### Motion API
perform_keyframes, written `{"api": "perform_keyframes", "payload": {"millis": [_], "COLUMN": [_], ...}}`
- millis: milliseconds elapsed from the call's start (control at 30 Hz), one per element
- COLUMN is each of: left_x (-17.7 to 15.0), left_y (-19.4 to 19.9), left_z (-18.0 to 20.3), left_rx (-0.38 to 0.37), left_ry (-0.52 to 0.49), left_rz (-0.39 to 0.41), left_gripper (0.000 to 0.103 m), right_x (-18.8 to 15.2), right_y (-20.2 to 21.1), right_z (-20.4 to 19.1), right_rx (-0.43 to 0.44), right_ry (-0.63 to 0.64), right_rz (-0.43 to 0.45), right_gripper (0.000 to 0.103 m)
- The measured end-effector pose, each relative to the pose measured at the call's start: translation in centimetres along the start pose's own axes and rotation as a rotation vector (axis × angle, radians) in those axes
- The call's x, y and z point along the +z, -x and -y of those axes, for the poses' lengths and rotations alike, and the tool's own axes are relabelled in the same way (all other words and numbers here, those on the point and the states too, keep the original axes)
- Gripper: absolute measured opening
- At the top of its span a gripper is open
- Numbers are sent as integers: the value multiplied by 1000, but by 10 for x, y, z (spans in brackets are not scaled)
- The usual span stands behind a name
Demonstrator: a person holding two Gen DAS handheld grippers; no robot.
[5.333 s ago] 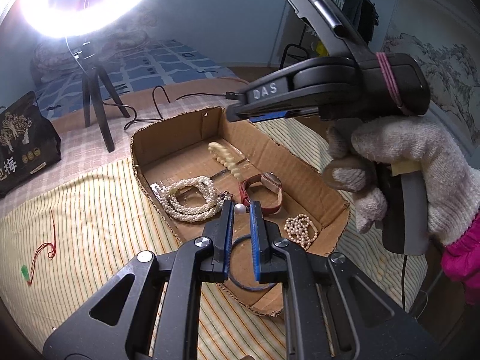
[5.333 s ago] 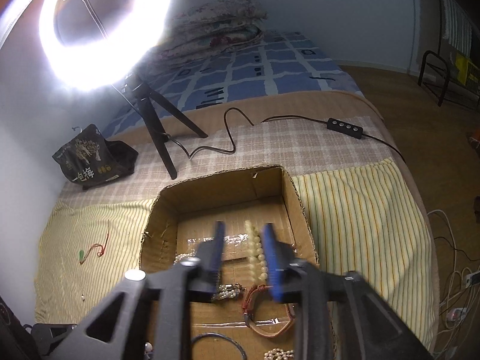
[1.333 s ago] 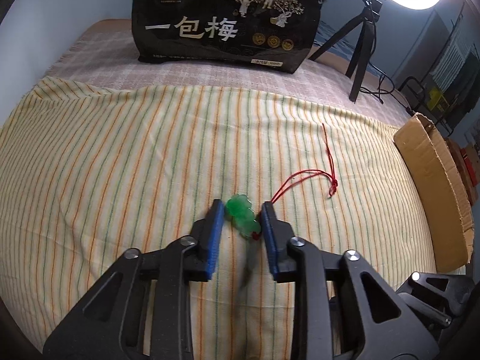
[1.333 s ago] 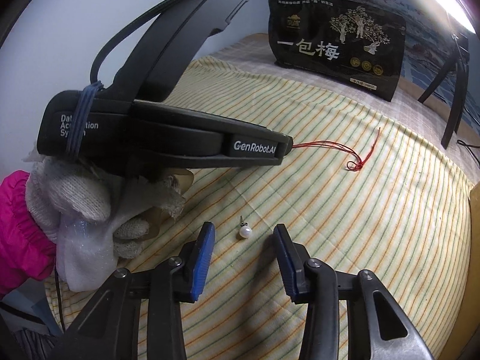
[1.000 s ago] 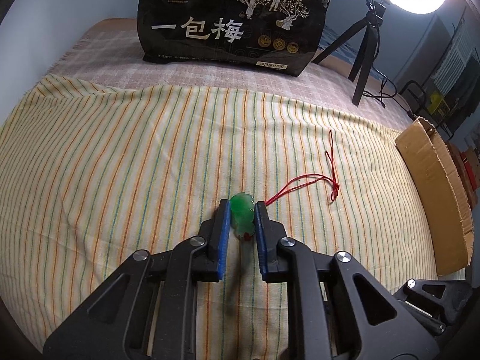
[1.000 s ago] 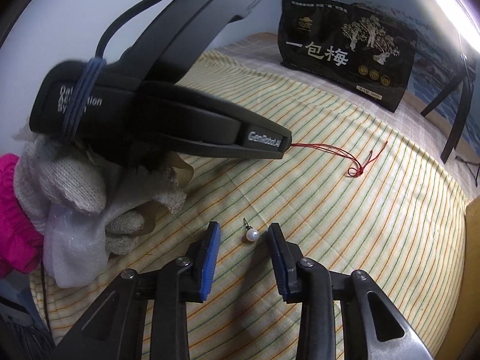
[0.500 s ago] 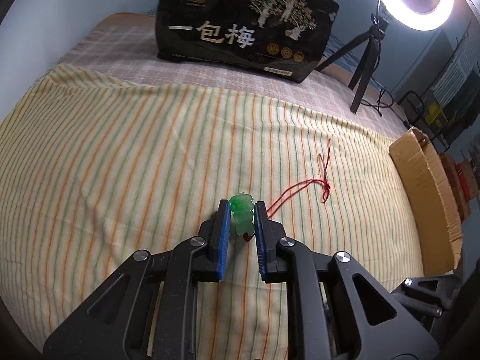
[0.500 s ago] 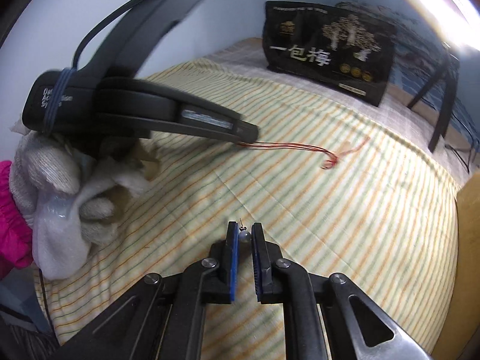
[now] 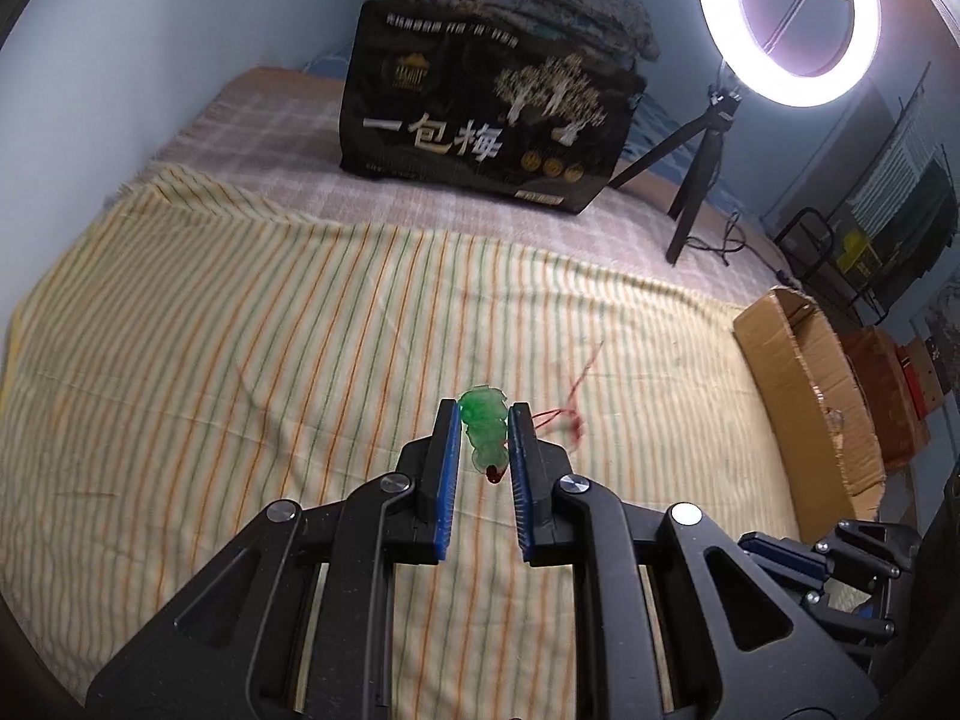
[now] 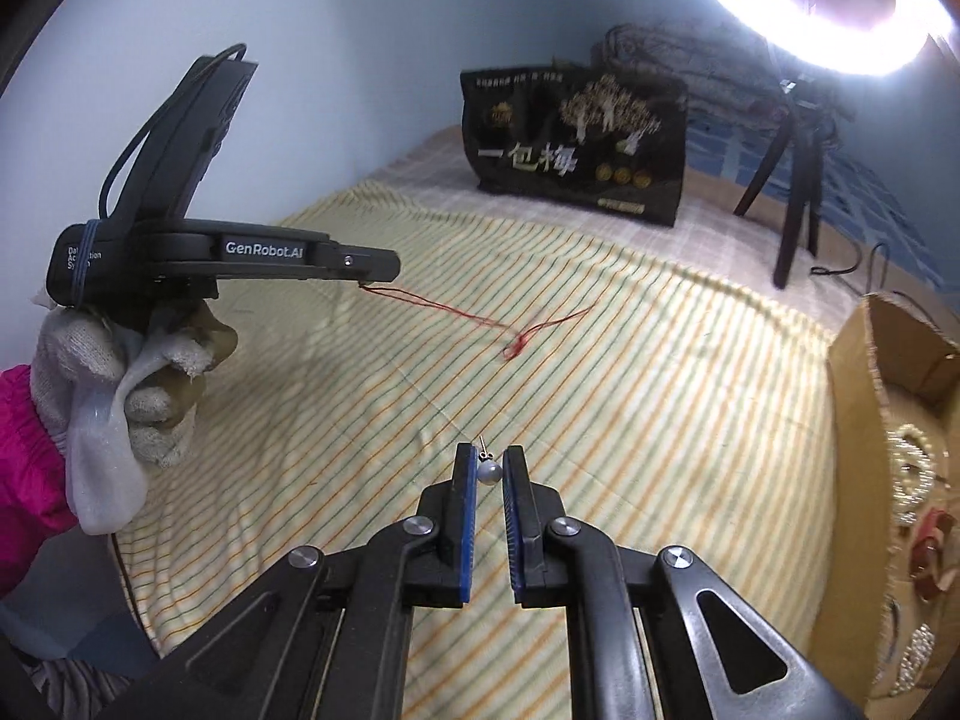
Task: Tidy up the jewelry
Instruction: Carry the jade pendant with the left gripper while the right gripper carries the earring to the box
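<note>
Our left gripper (image 9: 485, 420) pinches a green pendant (image 9: 483, 429) between its fingertips, above the striped cloth (image 9: 240, 330). Our right gripper (image 10: 489, 468) clamps a pearl earring (image 10: 487, 471) at its tips.

Both wrist cams: low, facing black bag (image 9: 486, 138)

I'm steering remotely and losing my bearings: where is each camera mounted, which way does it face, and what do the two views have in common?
Left wrist: on the left gripper, looking along its fingers over the striped cloth toward the black bag; it holds the green pendant.
Right wrist: on the right gripper, facing the same bag, pinching the pearl earring; the gloved left hand shows at left.
Shared: bag, red cord, ring light, cardboard box.
</note>
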State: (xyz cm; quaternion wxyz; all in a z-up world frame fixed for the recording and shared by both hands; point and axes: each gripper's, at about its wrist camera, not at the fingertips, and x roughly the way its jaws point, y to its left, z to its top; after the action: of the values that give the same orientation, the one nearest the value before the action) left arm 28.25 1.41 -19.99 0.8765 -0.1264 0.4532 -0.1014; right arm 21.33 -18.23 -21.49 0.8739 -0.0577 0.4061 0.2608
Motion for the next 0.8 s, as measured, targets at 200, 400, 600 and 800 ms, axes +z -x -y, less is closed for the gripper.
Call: {"api": "perform_keyframes", "payload": {"millis": [200, 400, 600, 800], "left_x": [4, 5, 4, -1], "left_y": [26, 52, 76, 90], "left_z": [15, 37, 64, 95], "left_rx": [-16, -36, -65, -106], "left_ry": [-16, -57, -100, -147], "left_rz": [33, 61, 87, 97], "left_gripper": [14, 14, 14, 14], "right_x": [-1, -8, -20, -39], "right_y": [38, 74, 111, 149], "right_z": [2, 11, 31, 57], "right_rx": [-22, -53, -88, -143], "right_ry": [-6, -27, -60, -106], "right_rz": [42, 80, 112, 128], "right_gripper": [6, 6, 6, 6]}}
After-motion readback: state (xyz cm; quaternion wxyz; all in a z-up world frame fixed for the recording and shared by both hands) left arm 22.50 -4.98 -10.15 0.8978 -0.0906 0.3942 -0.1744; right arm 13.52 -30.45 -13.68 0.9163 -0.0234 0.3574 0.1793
